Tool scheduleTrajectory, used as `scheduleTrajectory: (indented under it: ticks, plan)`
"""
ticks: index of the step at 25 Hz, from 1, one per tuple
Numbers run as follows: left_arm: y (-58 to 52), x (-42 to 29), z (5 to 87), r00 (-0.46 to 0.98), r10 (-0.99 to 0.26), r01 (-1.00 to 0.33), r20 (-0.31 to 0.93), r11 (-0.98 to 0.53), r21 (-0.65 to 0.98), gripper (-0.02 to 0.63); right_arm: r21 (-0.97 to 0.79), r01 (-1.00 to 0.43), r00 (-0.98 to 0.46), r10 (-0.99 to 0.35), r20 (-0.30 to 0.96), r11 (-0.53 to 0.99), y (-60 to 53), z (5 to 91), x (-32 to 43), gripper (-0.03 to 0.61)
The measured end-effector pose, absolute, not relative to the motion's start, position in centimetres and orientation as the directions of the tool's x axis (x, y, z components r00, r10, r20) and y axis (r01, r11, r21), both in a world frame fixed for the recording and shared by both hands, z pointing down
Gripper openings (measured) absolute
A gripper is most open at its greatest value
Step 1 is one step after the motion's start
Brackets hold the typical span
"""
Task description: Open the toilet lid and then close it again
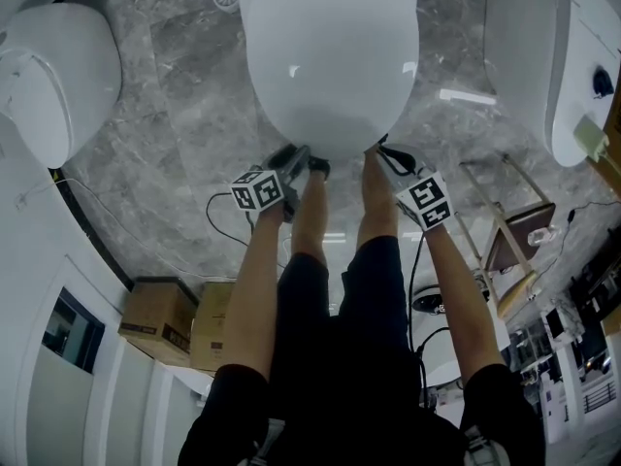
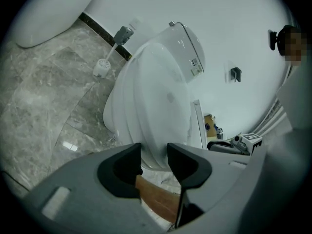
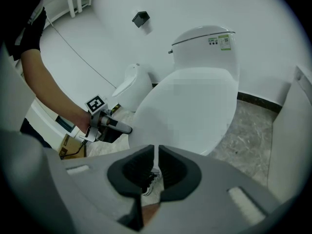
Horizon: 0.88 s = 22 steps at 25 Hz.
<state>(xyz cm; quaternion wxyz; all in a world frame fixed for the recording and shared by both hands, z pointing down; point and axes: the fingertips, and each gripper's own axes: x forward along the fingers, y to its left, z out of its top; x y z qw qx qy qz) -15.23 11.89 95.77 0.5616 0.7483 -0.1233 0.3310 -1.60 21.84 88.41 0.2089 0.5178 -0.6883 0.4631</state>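
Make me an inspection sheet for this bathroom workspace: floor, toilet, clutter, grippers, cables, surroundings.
Surface: grey marble floor.
Job's things: toilet lid down, closed.
Clutter: cardboard boxes; toilet brush by the wall.
Grippers: left gripper open, at the lid's front edge; right gripper shut, nothing between its jaws, also at the front edge.
Cables: black cable looping on the floor near the left gripper.
Surroundings: second toilet at left, third toilet at right; wooden stool.
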Motion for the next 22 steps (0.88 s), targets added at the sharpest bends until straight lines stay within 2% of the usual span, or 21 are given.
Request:
scheduleTrajectory:
  ticks: [4, 6, 14, 16, 18, 22]
  plan:
    - [11.8, -15.4, 95.4, 0.751, 0.180, -0.573, 0.636, -0.302, 0.762, 0.157, -0.432, -0.902, -0.384, -0.517, 0.765, 0.030, 21.7, 88.1, -1.6, 0.031]
    - [11.8, -15.4, 95.1, 0.751, 0.190, -0.571, 0.633, -0.295, 0.766, 0.123, -0.437, -0.899, -0.389, -0.516, 0.763, 0.031, 21.6, 87.8, -1.7, 0.031]
    - [11.6, -15.1, 94.6, 0.757, 0.180, -0.595, 0.628, -0.208, 0.777, 0.129, -0.458, -0.888, -0.413, -0.523, 0.746, 0.049, 20.3, 87.0, -2.2, 0.031]
    - [11.4, -15.4, 94.1, 0.769, 0.163, -0.590, 0.618, -0.191, 0.784, 0.084, -0.454, -0.888, -0.418, -0.529, 0.739, 0.068, 20.0, 86.5, -2.7, 0.031]
    - [11.4, -15.4, 93.3, 0.786, 0.157, -0.573, 0.598, -0.178, 0.800, 0.082, -0.445, -0.891, -0.422, -0.532, 0.734, 0.094, 19.9, 86.0, -3.3, 0.032]
    - [11.3, -15.2, 91.9, 0.818, 0.154, -0.534, 0.554, -0.150, 0.832, 0.080, -0.384, -0.911, -0.402, -0.532, 0.745, 0.151, 19.8, 85.2, -3.8, 0.084]
